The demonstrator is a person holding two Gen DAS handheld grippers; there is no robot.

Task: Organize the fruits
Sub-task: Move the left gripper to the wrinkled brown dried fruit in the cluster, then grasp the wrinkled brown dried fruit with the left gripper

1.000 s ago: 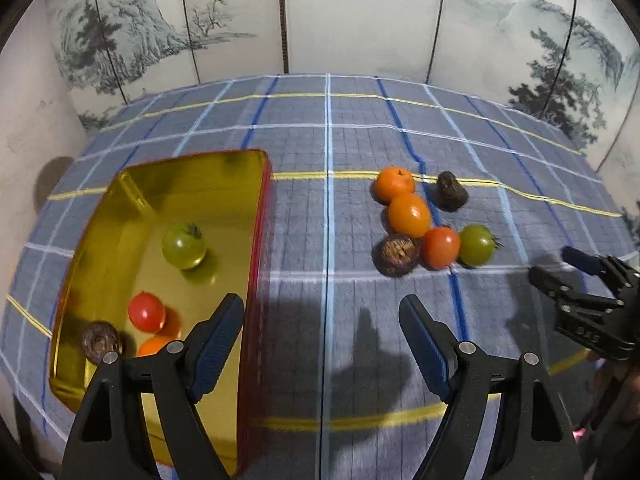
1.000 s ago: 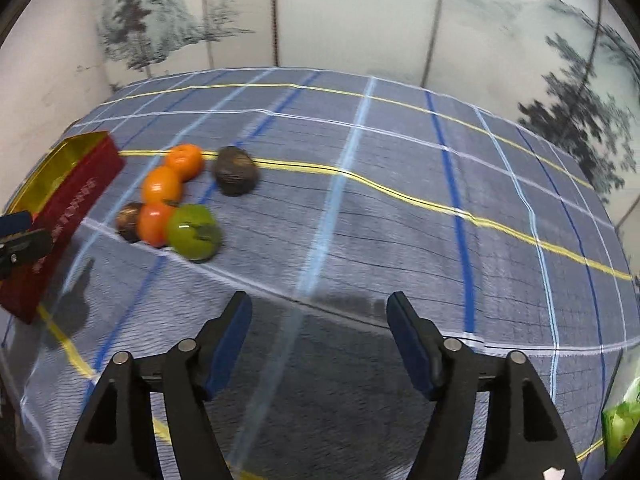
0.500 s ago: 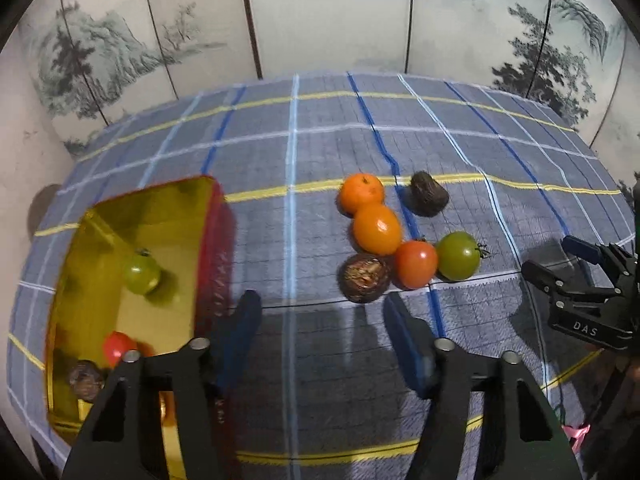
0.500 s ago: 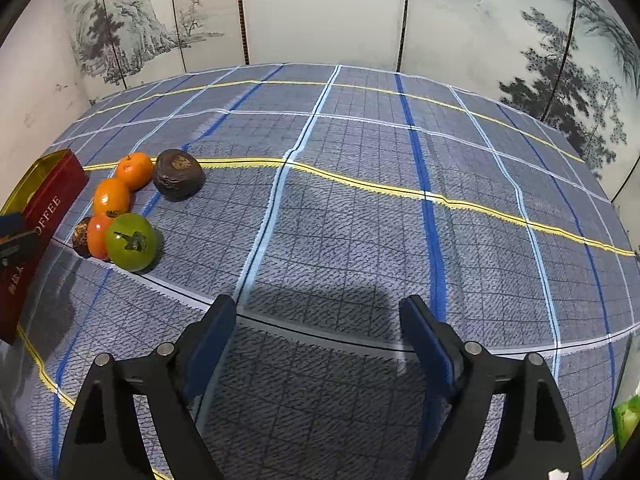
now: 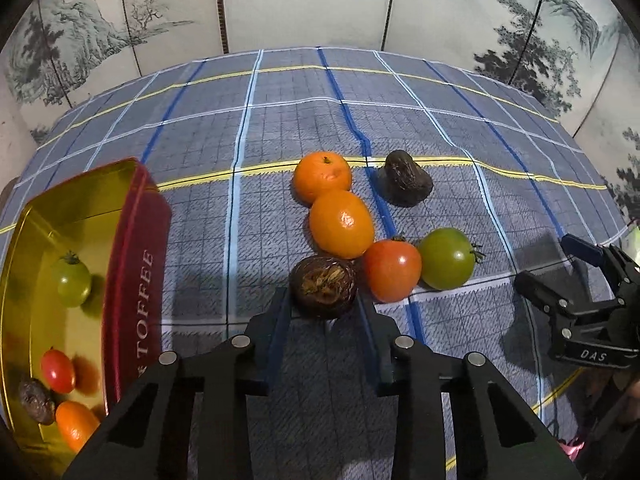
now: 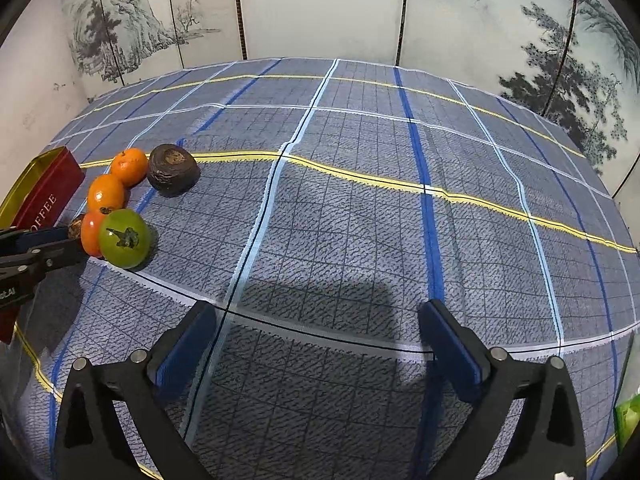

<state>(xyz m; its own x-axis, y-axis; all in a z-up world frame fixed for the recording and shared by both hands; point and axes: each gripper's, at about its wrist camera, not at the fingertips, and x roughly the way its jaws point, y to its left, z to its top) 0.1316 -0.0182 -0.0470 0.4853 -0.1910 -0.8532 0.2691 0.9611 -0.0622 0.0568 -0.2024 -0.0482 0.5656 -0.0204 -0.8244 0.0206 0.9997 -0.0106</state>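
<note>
While your left gripper is closing its fingers on the light, brittle-skinned dark wrinkled fruit right of the toffee tin, you are gripping its widest sides gently, the right gripper gaping empty.

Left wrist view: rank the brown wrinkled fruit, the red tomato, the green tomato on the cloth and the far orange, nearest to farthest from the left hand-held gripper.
1. Brown wrinkled fruit, between the left hand-held gripper fingers.
2. Red tomato, just right.
3. Green tomato, further right.
4. Far orange, at the back.
</note>
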